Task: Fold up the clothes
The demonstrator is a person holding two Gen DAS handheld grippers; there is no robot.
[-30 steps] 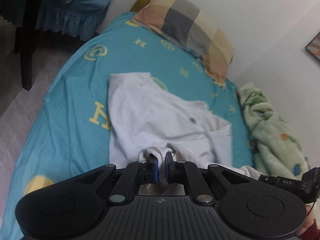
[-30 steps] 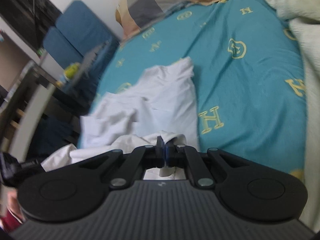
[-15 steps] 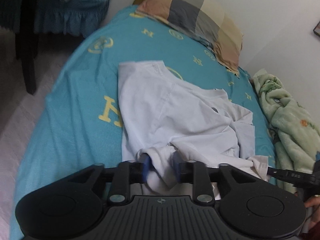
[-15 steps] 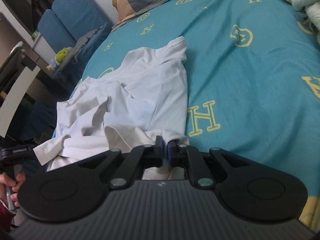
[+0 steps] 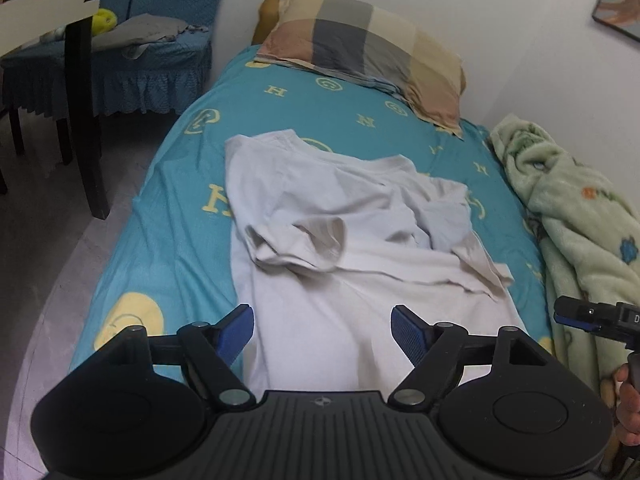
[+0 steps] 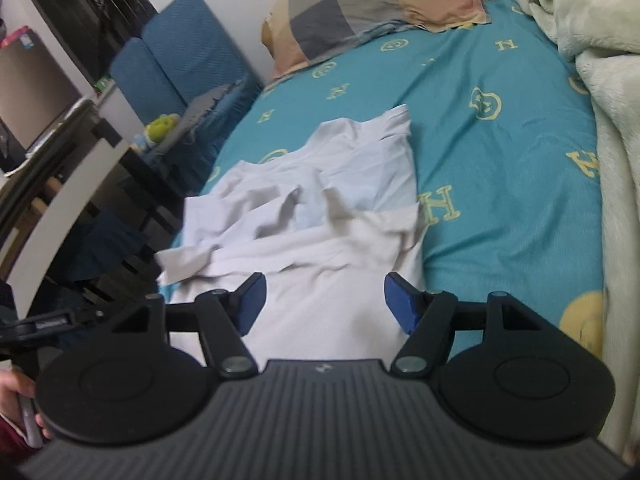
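Shirt: a white T-shirt [image 5: 360,248] lies on the bed [image 5: 180,216], along its middle, with the teal sheet bare on both sides of it.
Shirt shape: partly folded; the two sleeves are turned in over the body and lie rumpled across it, and the near half lies fairly flat.
Shirt from the other side: in the right wrist view the same shirt [image 6: 320,216] shows a crumpled ridge across its middle.
Left gripper: [image 5: 322,330] hovers over the near end of the shirt.
Left fingers: [image 5: 236,330] spread wide, blue pads well apart, nothing between them; whether they touch the cloth cannot be told.
Right gripper: [image 6: 324,302] also over the near end of the shirt.
Right fingers: [image 6: 400,302] spread wide as well, holding nothing.
Pillow: a checked pillow [image 5: 368,52] at the far end of the bed, beyond the shirt's collar.
Blanket: a pale green blanket [image 5: 576,216] bunched along the wall side of the bed, apart from the shirt.
Chair: a blue covered chair [image 5: 120,64] stands on the floor beside the head of the bed, with grey cloth and a small yellow-green toy on its seat.
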